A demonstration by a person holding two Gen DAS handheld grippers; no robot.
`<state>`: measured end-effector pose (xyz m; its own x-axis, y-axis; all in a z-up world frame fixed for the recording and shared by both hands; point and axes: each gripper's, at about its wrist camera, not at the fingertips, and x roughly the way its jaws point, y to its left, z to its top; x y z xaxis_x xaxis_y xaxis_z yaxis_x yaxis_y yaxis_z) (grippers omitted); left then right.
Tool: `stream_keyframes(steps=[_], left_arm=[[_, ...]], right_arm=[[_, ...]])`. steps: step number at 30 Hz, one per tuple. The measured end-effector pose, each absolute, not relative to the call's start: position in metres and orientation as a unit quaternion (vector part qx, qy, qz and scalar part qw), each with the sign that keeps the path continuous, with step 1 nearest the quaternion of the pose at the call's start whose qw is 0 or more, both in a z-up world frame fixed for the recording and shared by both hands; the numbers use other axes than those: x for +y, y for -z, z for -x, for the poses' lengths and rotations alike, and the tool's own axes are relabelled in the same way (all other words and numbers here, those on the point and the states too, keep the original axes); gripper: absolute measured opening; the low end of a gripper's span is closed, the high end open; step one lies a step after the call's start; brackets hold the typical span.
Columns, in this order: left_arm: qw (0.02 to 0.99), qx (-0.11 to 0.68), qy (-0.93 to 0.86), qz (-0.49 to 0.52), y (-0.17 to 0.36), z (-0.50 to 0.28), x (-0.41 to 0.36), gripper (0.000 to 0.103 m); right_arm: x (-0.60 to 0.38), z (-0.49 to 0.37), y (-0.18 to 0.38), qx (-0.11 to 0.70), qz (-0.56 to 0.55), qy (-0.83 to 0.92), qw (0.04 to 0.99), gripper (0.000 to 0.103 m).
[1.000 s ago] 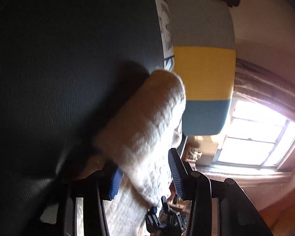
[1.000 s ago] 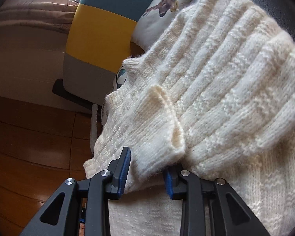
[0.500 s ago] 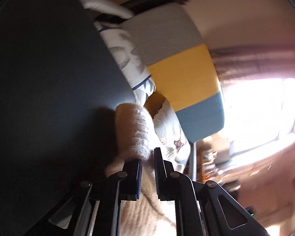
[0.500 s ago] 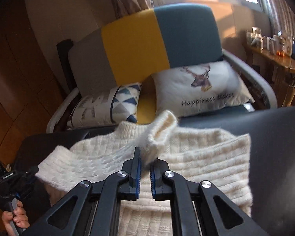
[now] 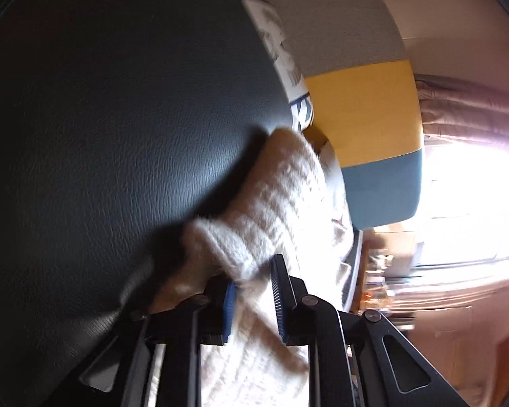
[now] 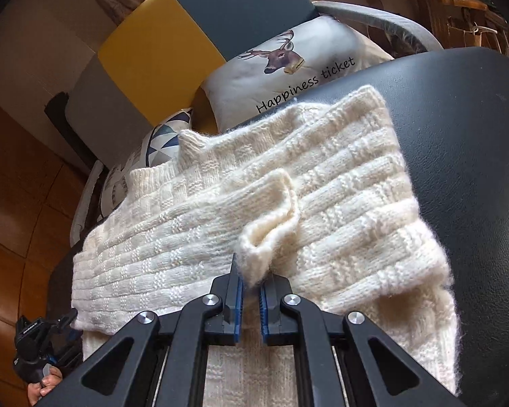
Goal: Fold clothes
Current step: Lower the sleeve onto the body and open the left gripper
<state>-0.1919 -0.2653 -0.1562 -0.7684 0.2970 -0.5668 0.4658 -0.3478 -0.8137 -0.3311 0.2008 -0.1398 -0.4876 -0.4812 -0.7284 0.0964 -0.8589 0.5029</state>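
The soft cream knitted sweater (image 6: pixel 288 210) lay flat on the dark, leathery black seat (image 6: pixel 465 156). Its long side ran across the right wrist view, from about 8 o'clock up to 2 o'clock.

The right gripper (image 6: pixel 250 300) sat at 6 o'clock in its view. Its blue-padded fingers (image 6: pixel 236 305) were close together and pinched the fuzzy sleeve cuff (image 6: pixel 271 227). The cuff stuck out at 12 o'clock from the fingers and lay on top of the sweater's middle. The sleeve ran off from it toward 9 o'clock.

The left gripper (image 5: pixel 252 300) was at the other end of the sweater. In the right wrist view it showed only as a small dark shape at 8 o'clock, held in the person's hand (image 6: pixel 40 385). In its own view, its fingers stood a little apart with a thick knitted edge between them. The picture was blurry, so I could not tell if they were squeezing it. The knit reached away toward 1 o'clock.

I think the right gripper was nearer the cuff, so the next move was for it to set the cuff down across the body.
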Motion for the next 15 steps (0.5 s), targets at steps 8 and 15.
stream_keyframes(steps=[8, 15], left_arm=[[0.068, 0.493, 0.787, -0.365, 0.152, 0.190, -0.256, 0.009], [0.072, 0.481, 0.786, -0.381, 0.157, 0.185, -0.254, 0.010]], right_arm=[[0.199, 0.337, 0.148, -0.161, -0.471, 0.852, 0.166, 0.006], [0.206, 0.337, 0.153, -0.191, -0.472, 0.842, 0.178, 0.008]])
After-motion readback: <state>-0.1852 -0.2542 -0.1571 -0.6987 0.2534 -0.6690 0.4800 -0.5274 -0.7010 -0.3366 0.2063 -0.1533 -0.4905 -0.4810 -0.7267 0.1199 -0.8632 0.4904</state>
